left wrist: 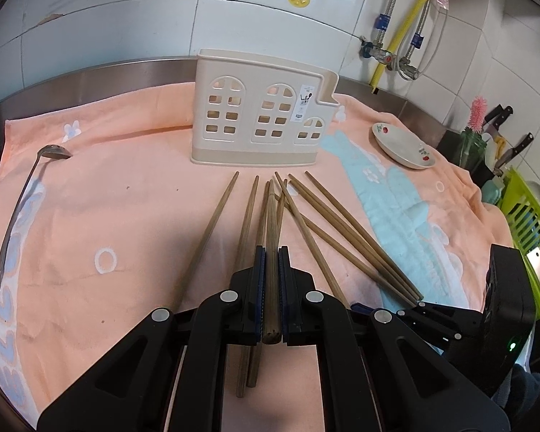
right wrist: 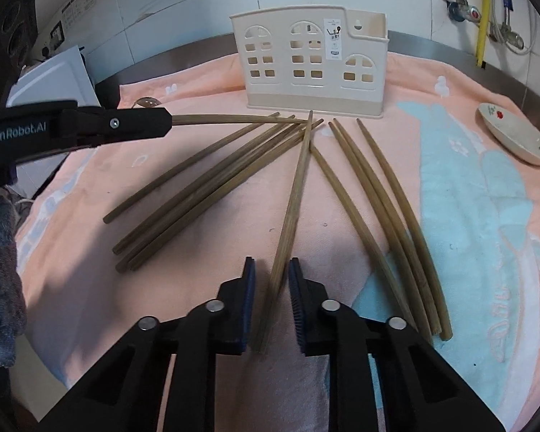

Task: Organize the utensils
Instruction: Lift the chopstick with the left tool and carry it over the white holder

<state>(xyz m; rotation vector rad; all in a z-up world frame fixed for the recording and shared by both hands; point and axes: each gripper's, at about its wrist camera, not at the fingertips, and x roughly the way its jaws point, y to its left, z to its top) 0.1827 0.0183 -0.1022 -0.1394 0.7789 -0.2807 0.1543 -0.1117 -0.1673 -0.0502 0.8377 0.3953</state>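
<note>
White-tiled kitchen wall (left wrist: 126,18) and a steel counter (left wrist: 126,72) make up the setting, with a peach terry towel with pale-blue motifs (left wrist: 126,198) spread over the counter. At the back of the towel a beige plastic utensil holder with window-shaped cut-outs (left wrist: 255,108) stands upright. Nothing is seen through its cut-outs, so it is judged empty and the sorting barely begun.

One brown wooden chopstick (left wrist: 271,216) is clamped firmly in the left gripper (left wrist: 270,252) and is held off the towel, its tip pointing toward the front of the holder. A second wooden chopstick (right wrist: 295,194) lies on the towel in front of the holder, between the jaws of the right gripper (right wrist: 271,270). These stand narrowly apart, and a sliver of gap shows at the left pad, so no grip is counted yet.

About ten chopsticks are counted – one held, one straddled, four fanned out before the holder's left half and four before its right. All of them are left to be put in.

One long-handled metal spoon (left wrist: 18,208) lies well to the left of the holder – untouched. One white shallow dish with red flowers (left wrist: 403,144) sits to the holder's right. One holder is present.
</note>
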